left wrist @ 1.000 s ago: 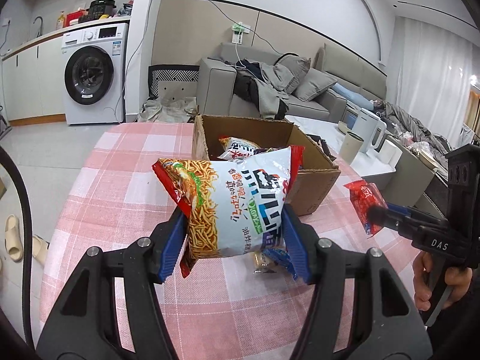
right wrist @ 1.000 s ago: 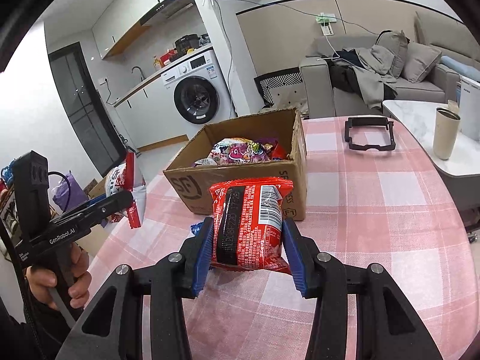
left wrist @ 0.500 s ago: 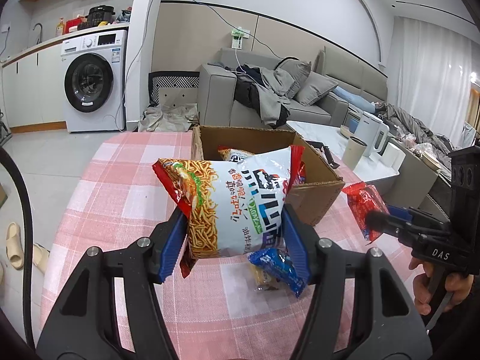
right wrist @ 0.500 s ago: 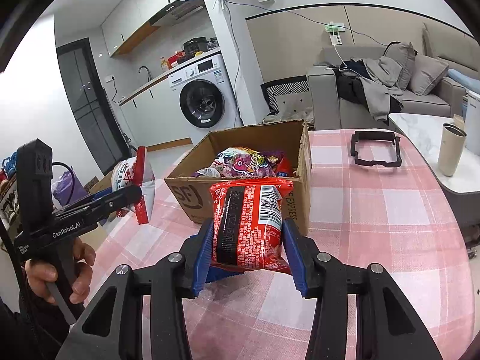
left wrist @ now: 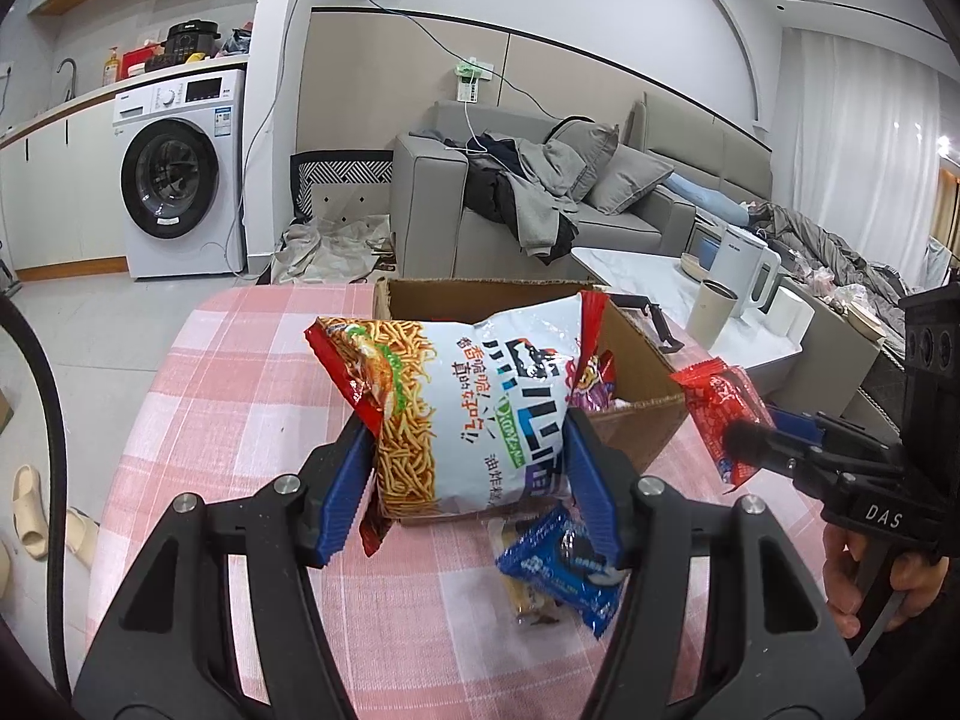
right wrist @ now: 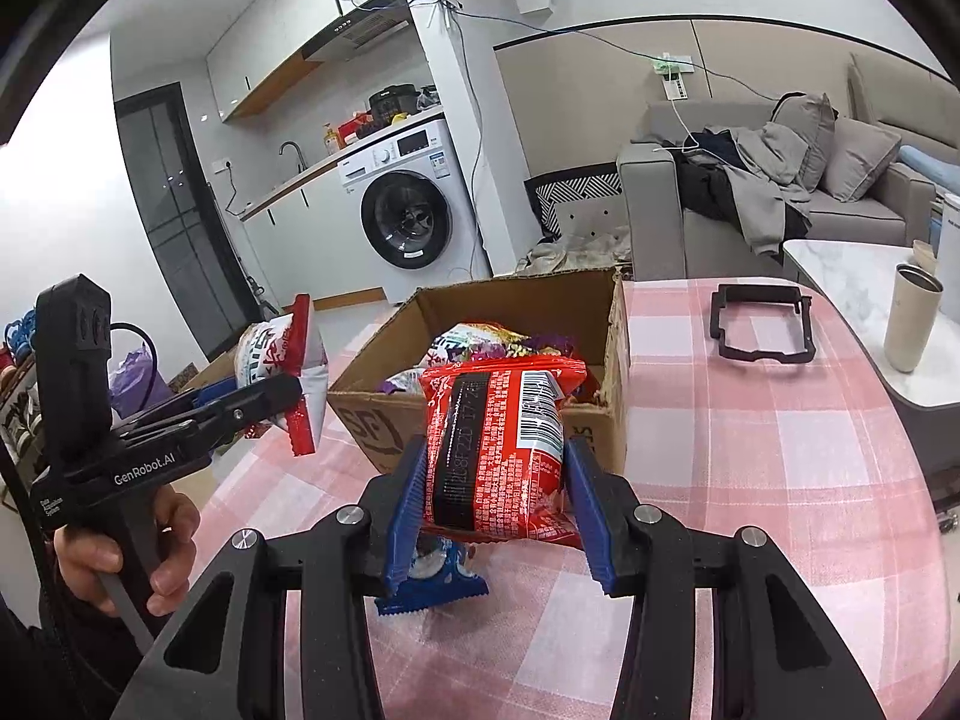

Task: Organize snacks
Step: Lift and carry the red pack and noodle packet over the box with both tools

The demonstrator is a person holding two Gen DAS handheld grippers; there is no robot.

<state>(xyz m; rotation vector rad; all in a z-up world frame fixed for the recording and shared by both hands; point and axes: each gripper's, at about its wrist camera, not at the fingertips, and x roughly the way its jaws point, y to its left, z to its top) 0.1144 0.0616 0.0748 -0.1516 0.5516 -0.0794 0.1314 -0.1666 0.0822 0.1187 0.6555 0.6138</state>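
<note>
A home is showing here, an open-plan flat with kitchen and living room sharing one space. A washer (left wrist: 174,180) is sitting under a counter (right wrist: 312,171) with a tap (right wrist: 292,150) and a hood (right wrist: 360,30) above. A grey sofa (left wrist: 540,210) is carrying heaped clothes (left wrist: 528,192) and cushions. Slippers (left wrist: 30,510) are lying on the floor beside a table (left wrist: 240,420) wearing a pink checked cloth.

Noodle bag (left wrist: 474,414) is showing glossy crinkled plastic film; red snack pack (right wrist: 498,450) same glossy film. Cardboard box (right wrist: 480,426) is looking matt, rough-edged. Checked tablecloth (right wrist: 750,480) is reading as matt woven cloth. Gripper pads (left wrist: 345,492) are looking ribbed blue plastic on matt black plastic arms.
</note>
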